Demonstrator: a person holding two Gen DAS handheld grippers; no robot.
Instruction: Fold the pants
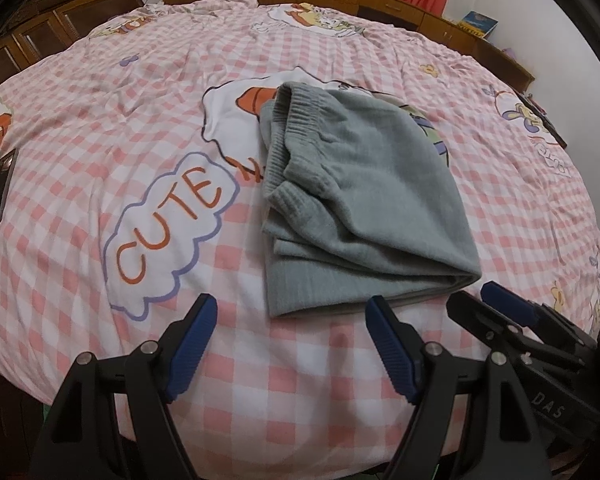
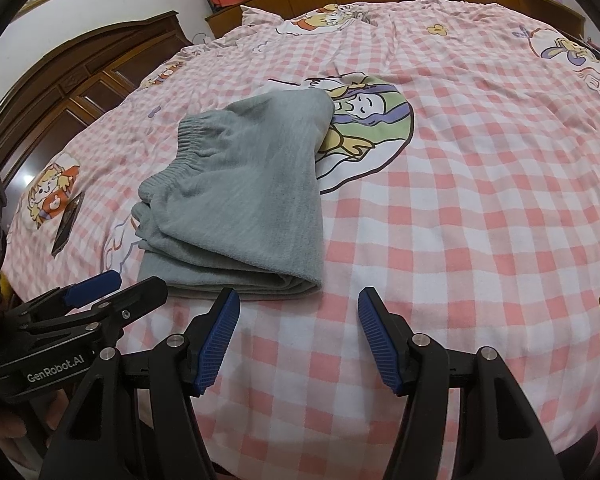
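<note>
Already bundled, the grey pants (image 1: 364,200) lie on the bedspread (image 1: 300,360) at twelve o'clock from both empty, spread grippers (image 1: 292,322) (image 2: 298,316); clumsy nudging could spill the loose layers.

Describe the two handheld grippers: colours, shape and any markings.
Both the left gripper and the right gripper have black plastic bodies with silver pivot screws and two tapered fingers faced with ribbed blue pads. White lettering reads "GenRobot.AI" on the left, "DAS" on the right.
</note>
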